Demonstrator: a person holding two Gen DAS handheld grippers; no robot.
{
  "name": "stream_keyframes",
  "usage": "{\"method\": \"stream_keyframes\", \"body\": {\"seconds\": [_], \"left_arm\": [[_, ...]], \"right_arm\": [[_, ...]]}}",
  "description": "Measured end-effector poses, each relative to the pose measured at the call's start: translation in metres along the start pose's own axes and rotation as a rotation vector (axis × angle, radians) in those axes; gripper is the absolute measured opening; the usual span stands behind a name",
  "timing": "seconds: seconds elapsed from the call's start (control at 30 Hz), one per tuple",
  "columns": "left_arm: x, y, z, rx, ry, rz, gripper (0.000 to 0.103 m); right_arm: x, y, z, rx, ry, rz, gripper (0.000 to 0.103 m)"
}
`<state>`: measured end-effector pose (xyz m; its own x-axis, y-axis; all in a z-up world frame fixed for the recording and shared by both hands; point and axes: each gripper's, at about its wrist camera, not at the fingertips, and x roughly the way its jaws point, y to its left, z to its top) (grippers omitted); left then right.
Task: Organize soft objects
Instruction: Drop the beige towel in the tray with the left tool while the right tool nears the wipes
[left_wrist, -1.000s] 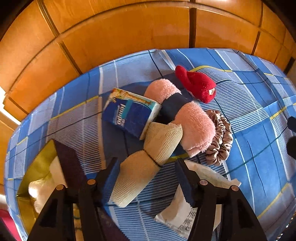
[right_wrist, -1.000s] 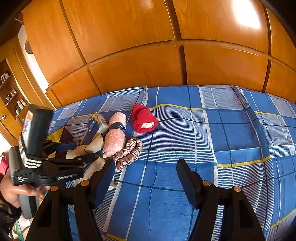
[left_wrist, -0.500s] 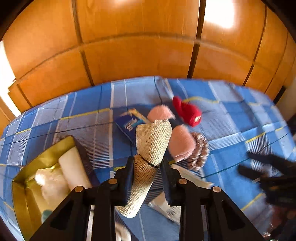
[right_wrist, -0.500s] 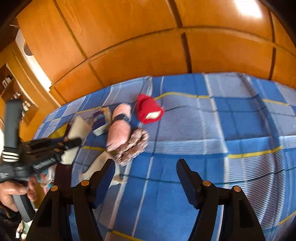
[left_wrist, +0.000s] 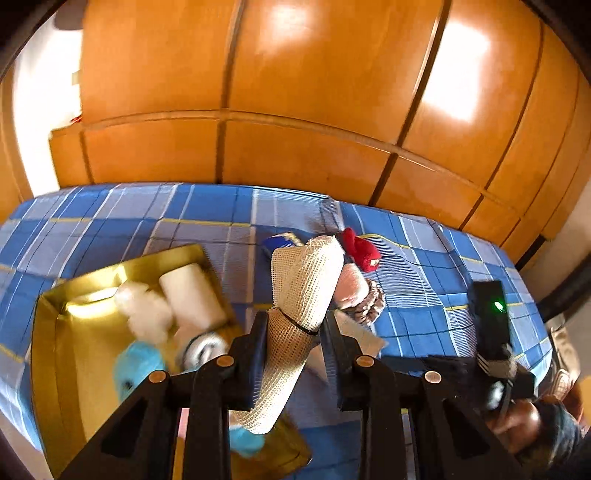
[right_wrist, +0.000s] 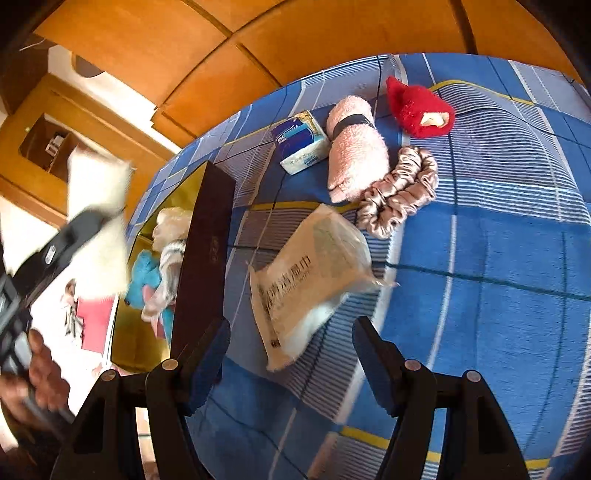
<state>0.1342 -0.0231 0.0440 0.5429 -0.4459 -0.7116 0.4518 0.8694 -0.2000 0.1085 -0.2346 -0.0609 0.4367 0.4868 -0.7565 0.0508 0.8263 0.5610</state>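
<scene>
My left gripper (left_wrist: 293, 332) is shut on a beige mesh roll (left_wrist: 303, 295) tied with a black band, held up in the air near the right edge of the gold box (left_wrist: 48, 332). In the right wrist view the same roll (right_wrist: 96, 221) appears as a pale blur at the left. My right gripper (right_wrist: 291, 354) is open with nothing between its fingers, just in front of a white plastic packet (right_wrist: 314, 273) on the bed. A pink towel roll (right_wrist: 354, 155), a red plush (right_wrist: 417, 107), a satin scrunchie (right_wrist: 399, 192) and a blue tissue pack (right_wrist: 299, 140) lie beyond it.
The gold box holds a white roll (left_wrist: 192, 291), white fluff (left_wrist: 147, 314) and a light blue plush (left_wrist: 136, 369). Its dark outer wall (right_wrist: 203, 258) stands left of the packet. A blue checked bedspread (right_wrist: 498, 240) covers the bed, with wooden wardrobe panels (left_wrist: 295, 110) behind. A hand (right_wrist: 40, 373) grips the left tool.
The left gripper has shut on the beige roll, lifted it off the bed and carried it toward the gold box. The right gripper has dropped and swung left toward the white packet.
</scene>
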Motion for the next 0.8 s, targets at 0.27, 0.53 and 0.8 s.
{"method": "stream_keyframes", "body": {"seconds": [0.27, 0.53, 0.8], "left_arm": [[-0.033, 0.044, -0.028, -0.092, -0.034, 0.019, 0.028], [-0.058, 0.089, -0.055, -0.194, -0.066, 0.057, 0.028], [-0.072, 0.148, -0.086, -0.355, -0.057, 0.145, 0.028]], "right_arm": [[0.038, 0.020, 0.028, 0.036, -0.011, -0.096, 0.071], [0.075, 0.046, 0.049, -0.074, 0.015, -0.270, 0.071], [0.079, 0.047, 0.036, -0.163, -0.037, -0.333, 0.061]]}}
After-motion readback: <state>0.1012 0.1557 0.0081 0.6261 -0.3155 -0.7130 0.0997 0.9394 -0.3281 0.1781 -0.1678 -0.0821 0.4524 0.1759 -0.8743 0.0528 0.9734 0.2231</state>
